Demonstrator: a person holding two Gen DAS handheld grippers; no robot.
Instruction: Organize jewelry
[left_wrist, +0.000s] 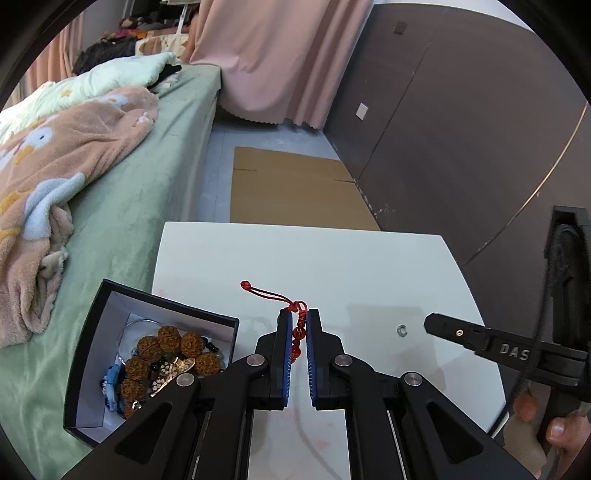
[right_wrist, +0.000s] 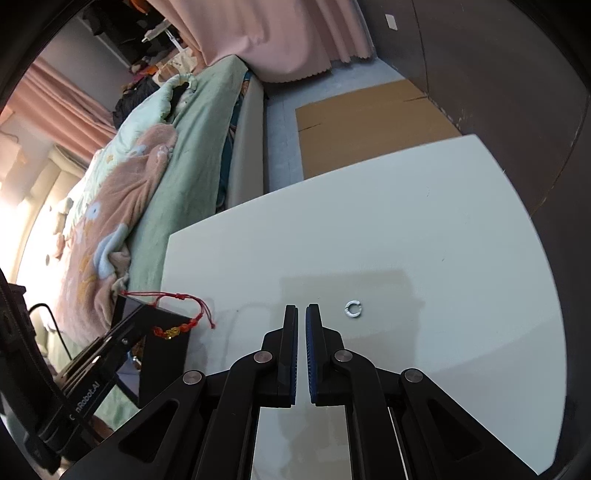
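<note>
A red beaded bracelet (left_wrist: 298, 334) with a red cord is pinched between the blue pads of my left gripper (left_wrist: 299, 312), which is shut on it above the white table (left_wrist: 332, 266). To its left stands an open black box (left_wrist: 91, 354) holding brown bead bracelets and other jewelry. A small silver open ring (right_wrist: 353, 309) lies on the table just right of my right gripper (right_wrist: 301, 308), which is shut with nothing between its pads. The ring (left_wrist: 402, 331) also shows in the left wrist view, close to the right gripper's fingertip (left_wrist: 430, 322). The bracelet (right_wrist: 173, 330) hangs over the box (right_wrist: 166, 354).
A bed with a green sheet (left_wrist: 122, 206) and a pink blanket (left_wrist: 55, 166) runs along the table's left side. Flat cardboard (left_wrist: 295, 188) lies on the floor beyond the table. A dark wall (left_wrist: 461, 129) stands to the right. A hand (left_wrist: 561, 432) grips the right tool.
</note>
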